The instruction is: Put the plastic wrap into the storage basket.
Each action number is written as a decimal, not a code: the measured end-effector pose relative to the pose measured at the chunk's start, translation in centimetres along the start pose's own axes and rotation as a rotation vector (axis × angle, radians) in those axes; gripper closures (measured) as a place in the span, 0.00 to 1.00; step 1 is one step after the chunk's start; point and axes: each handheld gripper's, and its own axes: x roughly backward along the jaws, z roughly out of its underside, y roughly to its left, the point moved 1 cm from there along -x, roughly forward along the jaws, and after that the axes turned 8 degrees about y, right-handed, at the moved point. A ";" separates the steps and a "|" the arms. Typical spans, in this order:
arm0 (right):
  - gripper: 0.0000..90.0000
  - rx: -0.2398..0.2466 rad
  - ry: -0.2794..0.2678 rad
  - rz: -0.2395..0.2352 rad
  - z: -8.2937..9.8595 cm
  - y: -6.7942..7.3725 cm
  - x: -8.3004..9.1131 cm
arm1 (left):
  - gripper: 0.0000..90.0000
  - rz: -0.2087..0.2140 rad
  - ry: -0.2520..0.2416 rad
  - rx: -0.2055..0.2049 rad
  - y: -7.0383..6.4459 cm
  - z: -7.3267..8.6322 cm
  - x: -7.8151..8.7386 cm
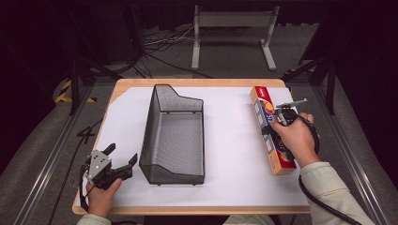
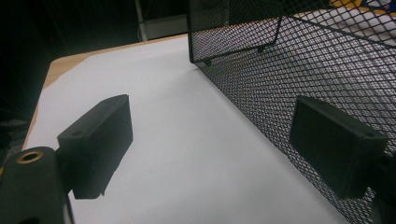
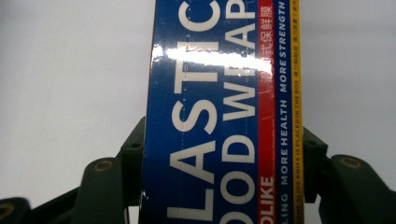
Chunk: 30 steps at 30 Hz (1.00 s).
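Your table (image 1: 225, 187) carries a black mesh basket (image 1: 173, 140) at centre frame. The plastic wrap box (image 1: 272, 131) lies at right, pinched across its width by your right gripper (image 1: 278, 123). Lower left, your left gripper (image 1: 123, 157) rests spread wide, holding nothing, beside the basket.

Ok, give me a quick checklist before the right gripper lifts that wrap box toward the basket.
1. Right gripper straddles the wrap box, a jaw against each long side: ok.
2. Grip firm enough to hold during the lift: cannot tell.
3. Grip point lies near the middle of the box's length, so it should lift level: ok.
4. Basket stands upright with nothing inside: ok.
5. Paper sheet between box and basket is bare: ok.
6. Left gripper is open, empty, and beside the basket's near left corner, out of the path: ok.
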 end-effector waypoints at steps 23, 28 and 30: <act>0.45 0.093 -0.110 -0.079 0.9 1.6 4.9 | 0.15 -0.020 -0.012 0.021 0.3 -0.1 -0.5; 0.45 0.127 -0.112 -0.100 1.1 3.1 5.4 | 0.15 -0.018 -0.012 0.026 0.3 -0.1 -0.4; 0.45 0.144 -0.112 -0.109 1.2 4.0 5.7 | 0.15 -0.016 -0.011 0.024 0.3 -0.1 -0.4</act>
